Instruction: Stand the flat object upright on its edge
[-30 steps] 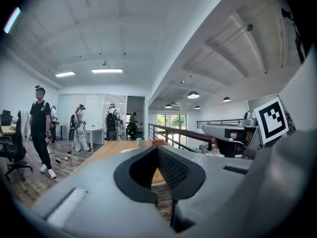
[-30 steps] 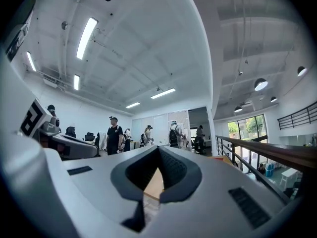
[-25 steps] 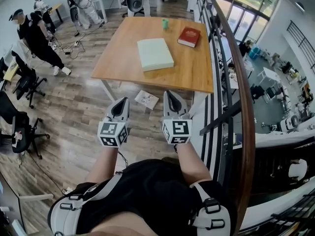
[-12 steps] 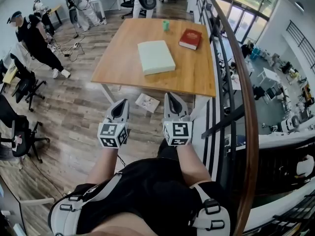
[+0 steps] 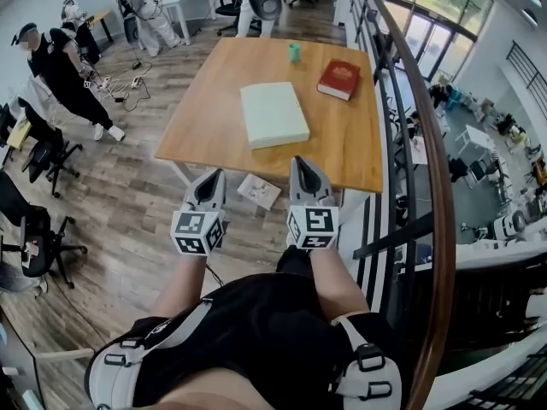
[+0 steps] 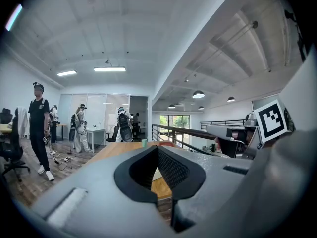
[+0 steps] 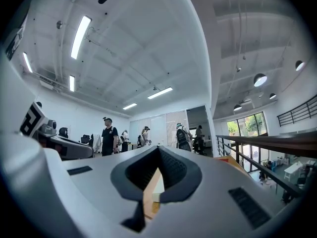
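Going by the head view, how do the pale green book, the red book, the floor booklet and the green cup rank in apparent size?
1. pale green book, clearly the largest.
2. red book and floor booklet: these look about alike, and the booklet lies lower, on the floor, so they are left unranked.
3. green cup, the smallest.

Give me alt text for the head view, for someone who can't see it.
Seen from above, a person holds the left gripper and right gripper, both shut, short of a wooden table where a pale flat object lies on its face, a red book and small green cup beyond it.
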Tool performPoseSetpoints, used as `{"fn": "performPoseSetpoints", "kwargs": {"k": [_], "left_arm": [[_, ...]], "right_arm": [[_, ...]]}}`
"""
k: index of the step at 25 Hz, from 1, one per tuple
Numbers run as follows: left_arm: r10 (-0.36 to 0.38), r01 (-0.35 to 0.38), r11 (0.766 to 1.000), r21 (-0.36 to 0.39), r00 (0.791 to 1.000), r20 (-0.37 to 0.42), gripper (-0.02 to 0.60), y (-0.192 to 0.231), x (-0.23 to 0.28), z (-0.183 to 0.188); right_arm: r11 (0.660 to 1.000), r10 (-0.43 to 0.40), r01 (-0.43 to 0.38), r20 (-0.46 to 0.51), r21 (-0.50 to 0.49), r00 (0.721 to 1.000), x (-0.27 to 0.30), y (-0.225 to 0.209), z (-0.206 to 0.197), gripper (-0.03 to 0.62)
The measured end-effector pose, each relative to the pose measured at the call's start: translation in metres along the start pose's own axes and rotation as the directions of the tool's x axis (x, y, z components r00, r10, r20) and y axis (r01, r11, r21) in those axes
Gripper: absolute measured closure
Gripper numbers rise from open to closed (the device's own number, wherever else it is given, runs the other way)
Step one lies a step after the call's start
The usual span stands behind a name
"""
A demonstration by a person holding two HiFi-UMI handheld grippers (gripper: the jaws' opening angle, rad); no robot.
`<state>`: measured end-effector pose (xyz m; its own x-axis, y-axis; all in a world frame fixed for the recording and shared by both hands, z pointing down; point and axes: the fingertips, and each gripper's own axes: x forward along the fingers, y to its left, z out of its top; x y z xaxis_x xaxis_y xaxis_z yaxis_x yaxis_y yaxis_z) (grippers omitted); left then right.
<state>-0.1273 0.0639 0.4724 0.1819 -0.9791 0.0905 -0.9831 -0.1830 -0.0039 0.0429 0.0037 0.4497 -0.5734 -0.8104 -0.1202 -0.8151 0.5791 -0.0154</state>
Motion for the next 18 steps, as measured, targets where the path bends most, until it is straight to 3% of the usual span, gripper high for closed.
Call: {"fn": "performPoseSetpoints", "kwargs": {"k": [8, 18], "left_arm": [[0.003, -0.004, 1.0, -0.018, 0.999, -0.044, 0.577, 0.017, 0.067, -0.01], [0.068, -0.07, 0.997, -0.029, 0.995, -0.074, 0.577, 0.047, 0.153, 0.007]], "right_arm": [[1.0, 0.001, -0.001, -0.027, 0.023, 1.0, 0.055, -0.036, -0.021, 0.588], [0.998, 0.048, -0.045, -0.049, 0.048, 0.998, 0.146, -0.086, -0.025, 0.588]]}}
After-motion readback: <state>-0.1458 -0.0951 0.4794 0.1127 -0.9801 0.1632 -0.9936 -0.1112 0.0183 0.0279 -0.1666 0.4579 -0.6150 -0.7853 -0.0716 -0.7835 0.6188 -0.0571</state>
